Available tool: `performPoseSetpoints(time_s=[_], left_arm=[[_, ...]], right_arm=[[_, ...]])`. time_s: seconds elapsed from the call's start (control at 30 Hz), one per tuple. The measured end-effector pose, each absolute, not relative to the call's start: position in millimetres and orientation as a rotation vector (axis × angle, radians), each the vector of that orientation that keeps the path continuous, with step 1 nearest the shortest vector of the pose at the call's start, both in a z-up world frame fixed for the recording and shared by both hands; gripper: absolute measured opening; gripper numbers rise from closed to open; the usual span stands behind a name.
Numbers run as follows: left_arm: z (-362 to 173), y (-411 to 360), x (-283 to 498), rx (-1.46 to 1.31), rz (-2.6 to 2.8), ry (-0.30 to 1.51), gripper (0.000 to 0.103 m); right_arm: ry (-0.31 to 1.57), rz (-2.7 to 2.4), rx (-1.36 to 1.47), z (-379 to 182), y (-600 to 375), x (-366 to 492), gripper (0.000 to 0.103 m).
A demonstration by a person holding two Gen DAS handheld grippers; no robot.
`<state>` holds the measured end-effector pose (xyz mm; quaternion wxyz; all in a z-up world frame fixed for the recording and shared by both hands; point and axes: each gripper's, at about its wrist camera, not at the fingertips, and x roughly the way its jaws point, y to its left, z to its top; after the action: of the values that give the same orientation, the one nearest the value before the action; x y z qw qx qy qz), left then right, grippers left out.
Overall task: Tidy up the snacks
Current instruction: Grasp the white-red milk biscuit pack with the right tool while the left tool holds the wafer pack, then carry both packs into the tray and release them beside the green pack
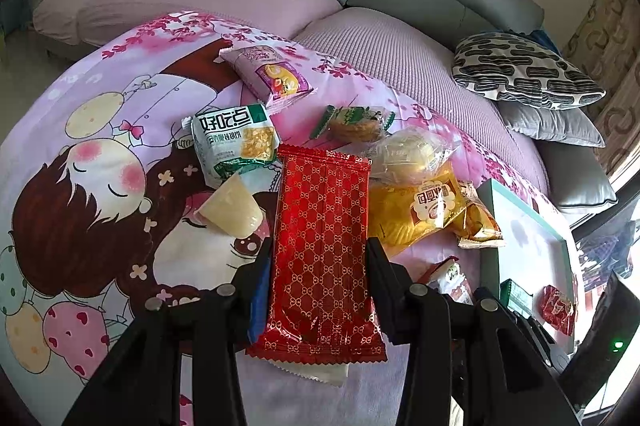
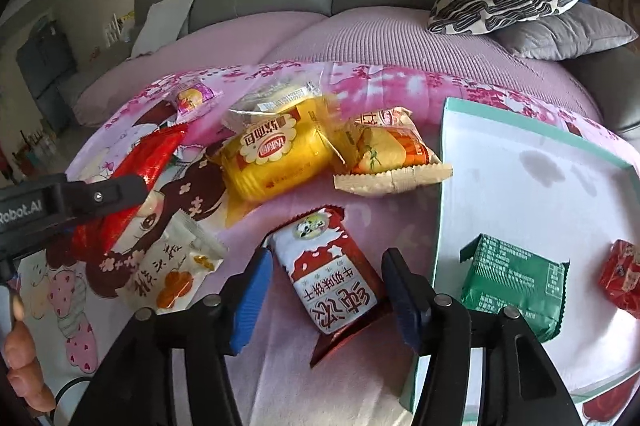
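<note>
Red patterned snack packet clamped between fingers of left gripper, above cartoon-print blanket. Red-and-white biscuit packet lying on blanket between spread, non-touching fingers of right gripper. Just right: teal-rimmed box lid holding green packet and small red packet.

Both wrist views close, angled down over blanket; share yellow bread pack, teal-rimmed tray.
</note>
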<state>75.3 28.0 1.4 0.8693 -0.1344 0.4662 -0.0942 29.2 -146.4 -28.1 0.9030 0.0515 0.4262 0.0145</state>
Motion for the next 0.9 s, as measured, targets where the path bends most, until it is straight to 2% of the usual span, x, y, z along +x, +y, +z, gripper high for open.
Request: performPoseSetpoints(time_s=[0.17,0.3,0.43,0.63,0.9], left_arm=[[-0.2,28.5,76.1,-0.282,-0.191,0.981,0.045],[-1.0,26.4,76.2,-0.277,-0.196,0.983,0.045],[-2.9,24.7,76.5,-0.272,-0.196,0.99,0.045],[-7.0,23.0,78.6,-0.267,-0.19,1.001,0.045],[-6.3,23.0,78.3,-0.269,-0.19,0.993,0.045]], right_arm=[[0.909,0.118,0.235,-27.3,-151.2,27.9,0.061],[0.929,0.094,0.201,-33.2,-147.2,30.2,0.06],[0.931,0.074,0.177,-35.3,-145.1,31.2,0.047],[0.937,0.052,0.079,-40.6,-134.6,33.3,0.043],[0.92,0.065,0.107,-37.1,-138.5,31.0,0.042]])
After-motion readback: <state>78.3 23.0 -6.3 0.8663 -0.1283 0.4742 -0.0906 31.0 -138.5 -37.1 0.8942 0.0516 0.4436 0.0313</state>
